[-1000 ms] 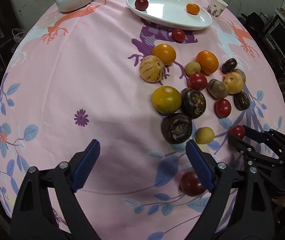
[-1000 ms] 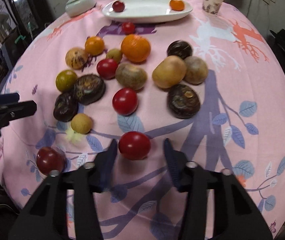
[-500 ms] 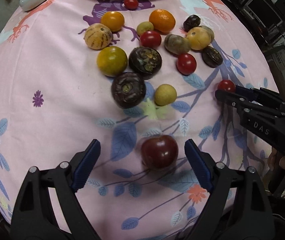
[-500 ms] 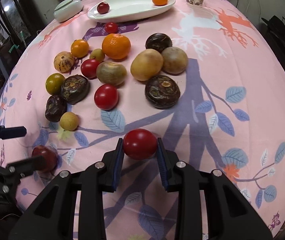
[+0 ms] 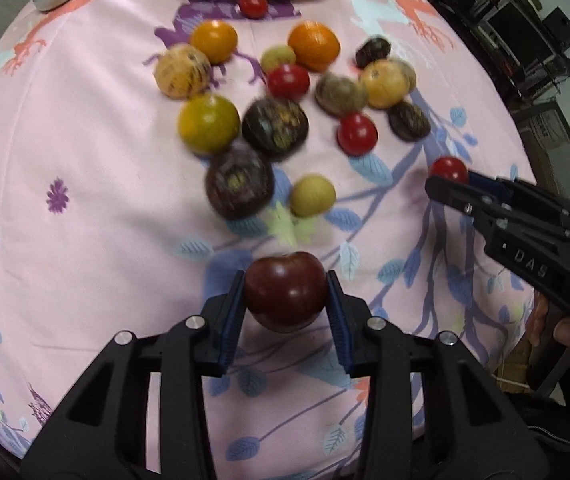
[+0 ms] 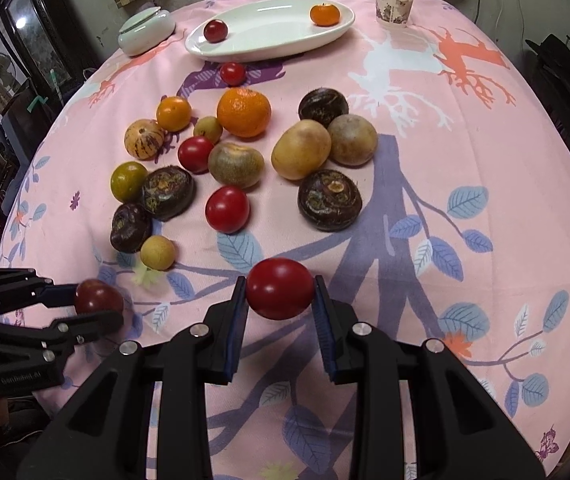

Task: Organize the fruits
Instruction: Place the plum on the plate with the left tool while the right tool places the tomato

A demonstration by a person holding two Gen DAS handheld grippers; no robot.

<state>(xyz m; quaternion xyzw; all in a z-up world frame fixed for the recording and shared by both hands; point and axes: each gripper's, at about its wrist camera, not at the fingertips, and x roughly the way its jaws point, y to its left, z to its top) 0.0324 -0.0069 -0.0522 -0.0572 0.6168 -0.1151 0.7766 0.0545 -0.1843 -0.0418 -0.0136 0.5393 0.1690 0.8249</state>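
The long white oval plate (image 6: 281,46) sits at the upper centre of the right wrist frame, well apart from both grippers. At lower centre of the left view, the left gripper (image 5: 286,294) is clamped across the widest part of a dark red round plum (image 5: 285,289). Likewise the right gripper (image 6: 279,290) pinches a glossy bright red tomato (image 6: 279,288) at lower centre. Both fruits look light, smooth-skinned and bruisable, so a gentle squeeze at the middle seems wise.
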